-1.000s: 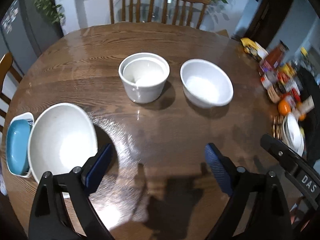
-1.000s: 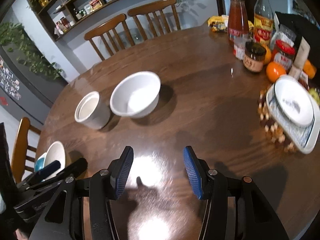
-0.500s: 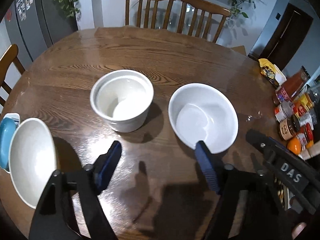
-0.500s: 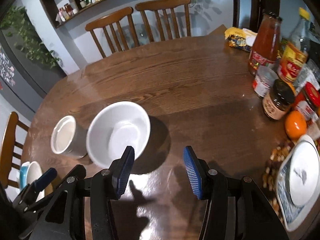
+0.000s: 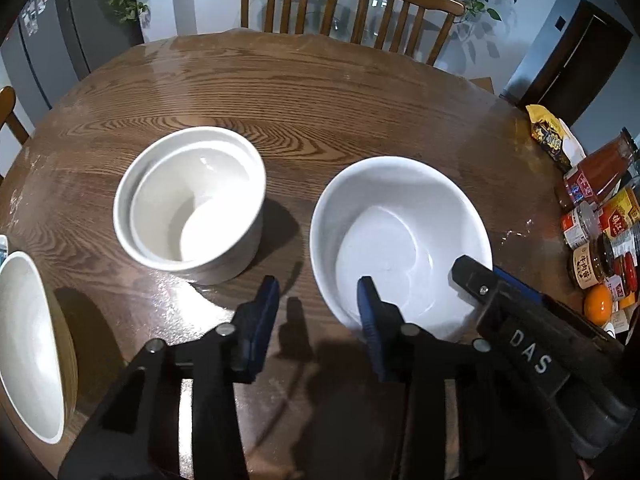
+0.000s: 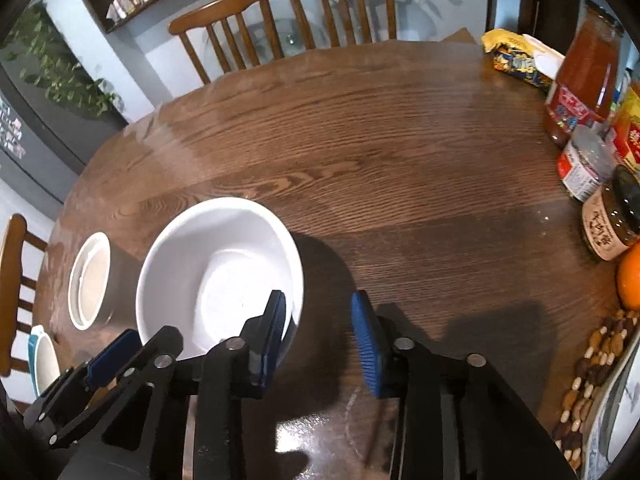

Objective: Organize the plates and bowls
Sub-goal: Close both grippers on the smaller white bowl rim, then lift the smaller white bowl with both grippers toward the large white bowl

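A wide white bowl (image 5: 400, 232) (image 6: 220, 272) stands on the wooden table (image 5: 320, 92). My left gripper (image 5: 318, 292) straddles its near left rim, one finger inside and one outside. Its jaws are closing, and the pads stand apart from the rim. My right gripper (image 6: 320, 304) straddles the bowl's right rim the same way, its jaws closing with a gap still showing. In the left wrist view the right gripper (image 5: 520, 340) shows at the bowl's right side. A white straight-sided pot (image 5: 188, 204) (image 6: 88, 280) stands left of the bowl. Another white bowl (image 5: 28, 344) sits at the far left.
Sauce bottles (image 6: 584, 72), jars (image 6: 612, 220), an orange (image 6: 630, 280) and a snack packet (image 5: 552, 140) crowd the table's right edge. Nuts (image 6: 592, 360) lie beside a white dish at the lower right. Two wooden chairs (image 5: 348, 0) stand behind the table.
Both grippers have moved forward and down to the wide bowl, and their jaws have narrowed. Each now has the bowl's rim between its fingers.
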`<state>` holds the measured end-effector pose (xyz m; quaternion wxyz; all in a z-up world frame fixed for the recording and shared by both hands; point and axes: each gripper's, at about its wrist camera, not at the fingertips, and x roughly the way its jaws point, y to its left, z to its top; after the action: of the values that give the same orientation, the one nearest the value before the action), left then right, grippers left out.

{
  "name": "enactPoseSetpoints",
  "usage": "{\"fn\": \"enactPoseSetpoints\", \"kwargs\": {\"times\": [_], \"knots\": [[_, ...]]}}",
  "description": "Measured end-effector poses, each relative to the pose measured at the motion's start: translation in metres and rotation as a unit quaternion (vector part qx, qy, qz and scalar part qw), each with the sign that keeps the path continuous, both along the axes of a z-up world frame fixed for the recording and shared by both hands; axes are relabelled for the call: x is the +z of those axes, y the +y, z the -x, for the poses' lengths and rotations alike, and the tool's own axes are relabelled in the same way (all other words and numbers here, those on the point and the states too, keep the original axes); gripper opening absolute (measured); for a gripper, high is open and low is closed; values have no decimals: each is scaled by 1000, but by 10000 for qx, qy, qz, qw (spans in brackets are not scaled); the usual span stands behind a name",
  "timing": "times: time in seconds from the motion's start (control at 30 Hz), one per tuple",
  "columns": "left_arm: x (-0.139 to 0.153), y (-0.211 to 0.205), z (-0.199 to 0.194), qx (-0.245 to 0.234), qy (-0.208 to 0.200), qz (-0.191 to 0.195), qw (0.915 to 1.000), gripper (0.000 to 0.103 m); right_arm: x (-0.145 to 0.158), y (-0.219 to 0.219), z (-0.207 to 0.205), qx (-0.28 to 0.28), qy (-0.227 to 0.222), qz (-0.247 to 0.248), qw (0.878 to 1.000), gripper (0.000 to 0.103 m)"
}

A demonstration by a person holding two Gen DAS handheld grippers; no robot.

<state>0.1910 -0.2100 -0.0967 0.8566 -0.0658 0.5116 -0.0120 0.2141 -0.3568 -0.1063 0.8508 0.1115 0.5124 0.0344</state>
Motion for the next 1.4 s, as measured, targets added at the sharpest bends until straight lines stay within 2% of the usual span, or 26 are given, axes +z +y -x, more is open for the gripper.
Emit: {"fn": "enactPoseSetpoints", "kwargs": {"times": [0.03, 0.1, 0.2, 0.3, 0.53, 0.77, 1.07, 1.4], "knots": [[-1, 1, 0, -21, -1, 25, 10000, 32, 0, 0, -1, 29, 16, -14, 10000, 22], [-1, 1, 1, -82, -18, 30, 10000, 30, -1, -1, -3, 24, 32, -86, 10000, 18], [-2, -5, -2, -200, -26, 92, 9998, 20, -4, -3, -2, 22, 75, -257, 9996, 10], [-2, -7, -2, -343, -50, 156, 9993, 12, -6, -5, 0, -30, 82, -347, 9994, 9], [-8, -6, -1, -457, 13, 178, 9988, 12, -3, -5, 11, -52, 29, -428, 9991, 9], [-3, -4, 13, -662, -95, 70, 9977, 12, 1, -5, 28, -134, 2, -549, 9984, 9], [22, 17, 46, -895, -444, -74, 9950, 12, 29, 11, 66, -47, -347, -597, 9976, 9], [50, 57, 89, -865, -831, -223, 9925, 13, 58, 52, 106, 241, -708, -567, 9956, 9]]}}
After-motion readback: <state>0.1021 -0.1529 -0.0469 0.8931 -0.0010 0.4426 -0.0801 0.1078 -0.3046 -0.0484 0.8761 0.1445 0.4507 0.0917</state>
